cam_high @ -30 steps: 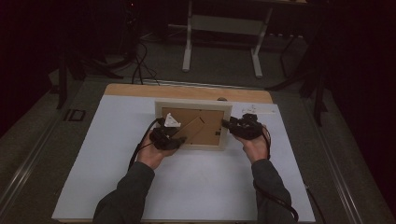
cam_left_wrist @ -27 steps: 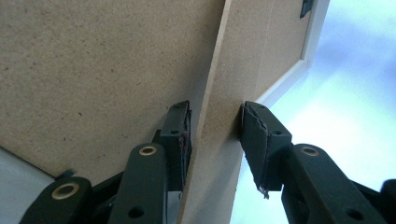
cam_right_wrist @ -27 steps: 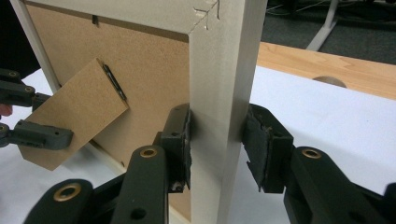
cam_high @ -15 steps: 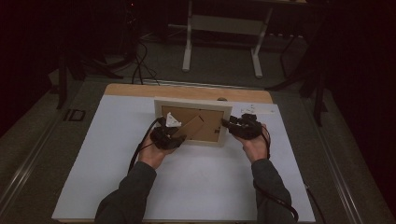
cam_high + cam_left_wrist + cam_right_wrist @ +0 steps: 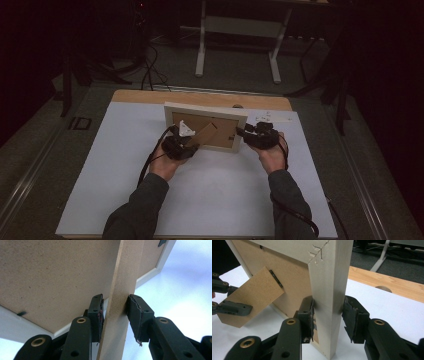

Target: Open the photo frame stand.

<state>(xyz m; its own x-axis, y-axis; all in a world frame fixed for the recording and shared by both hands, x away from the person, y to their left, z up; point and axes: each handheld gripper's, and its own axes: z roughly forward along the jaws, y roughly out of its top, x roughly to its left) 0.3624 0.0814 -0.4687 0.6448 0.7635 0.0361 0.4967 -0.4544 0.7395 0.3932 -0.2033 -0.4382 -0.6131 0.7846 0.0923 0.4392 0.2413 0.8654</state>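
1. So there's a picture frame [image 5: 206, 126] standing up on the white counter [image 5: 210, 200], back side toward the person, pale wood border around a brown board backing.
2. Left tool [image 5: 114, 312] is clamped on the edge of the frame's fold-out stand [image 5: 120, 297], that brown strip swung out from the backing. Both pads press the strip, one on each face.
3. Right tool [image 5: 328, 312] grips the frame's right-hand wood edge, jaws squeezed on front and back near the lower corner.
4. From above, the left tool [image 5: 179, 146] sits at the frame's lower middle, the right tool [image 5: 260, 135] just at its right end.
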